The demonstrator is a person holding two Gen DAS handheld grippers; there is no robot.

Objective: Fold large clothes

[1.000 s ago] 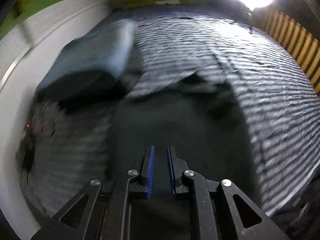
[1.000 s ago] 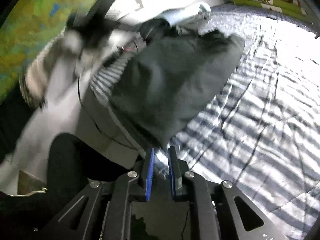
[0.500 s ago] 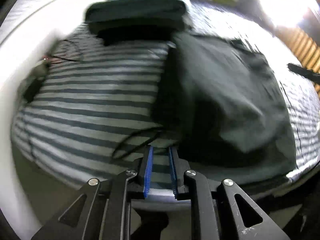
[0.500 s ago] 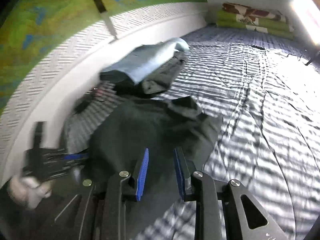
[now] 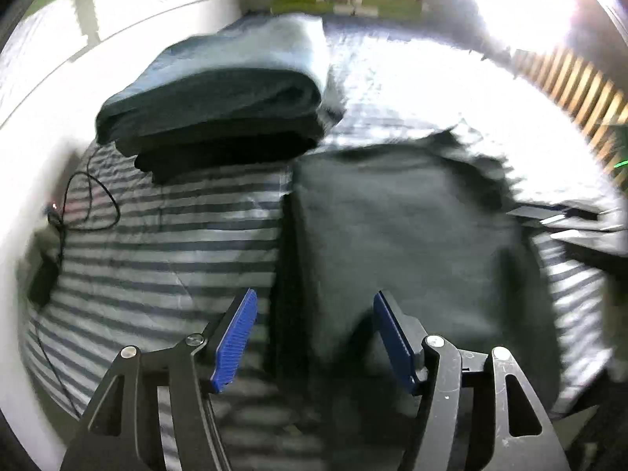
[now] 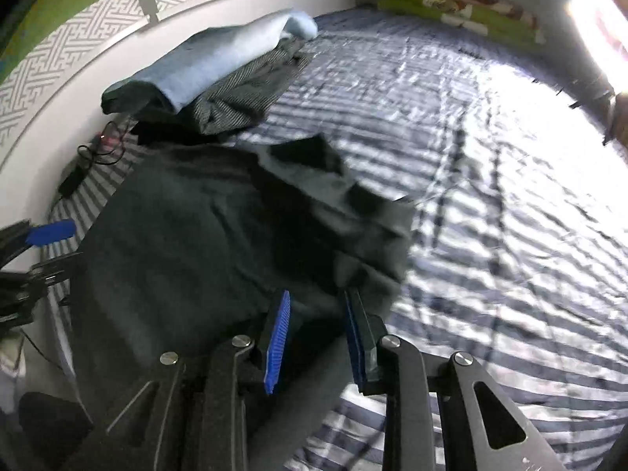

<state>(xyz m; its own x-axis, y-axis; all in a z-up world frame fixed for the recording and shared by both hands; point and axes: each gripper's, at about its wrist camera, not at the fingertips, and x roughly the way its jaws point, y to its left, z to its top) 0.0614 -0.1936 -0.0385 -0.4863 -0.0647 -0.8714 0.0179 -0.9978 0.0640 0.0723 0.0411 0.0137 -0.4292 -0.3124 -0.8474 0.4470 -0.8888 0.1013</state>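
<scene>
A dark grey garment point(image 5: 396, 235) lies spread on the striped bed sheet point(image 5: 157, 243), rumpled at its far end point(image 6: 314, 180). My left gripper point(image 5: 314, 337) hovers over the garment's near left edge. Its jaws are opening and stand wide, with the cloth edge between them and the pads clear of it. It also shows at the left border of the right wrist view, left gripper point(image 6: 43, 243). My right gripper point(image 6: 317, 337) is over the garment's near right corner. Its jaws are narrowly apart with dark cloth in the gap, and the pads do not visibly press on it.
A stack of folded clothes point(image 6: 212, 62), light blue on top, lies by the white wall beyond the garment. A black cable and charger point(image 5: 90, 204) lie on the sheet at the left. Green folded bedding point(image 6: 459, 4) lines the far end. Wooden slats point(image 5: 569, 90) stand at the right under a glaring lamp.
The left jaws have gone from nearly shut to wide apart. The dark garment, held up a second ago, now lies on the bed. The right jaws have parted a little.
</scene>
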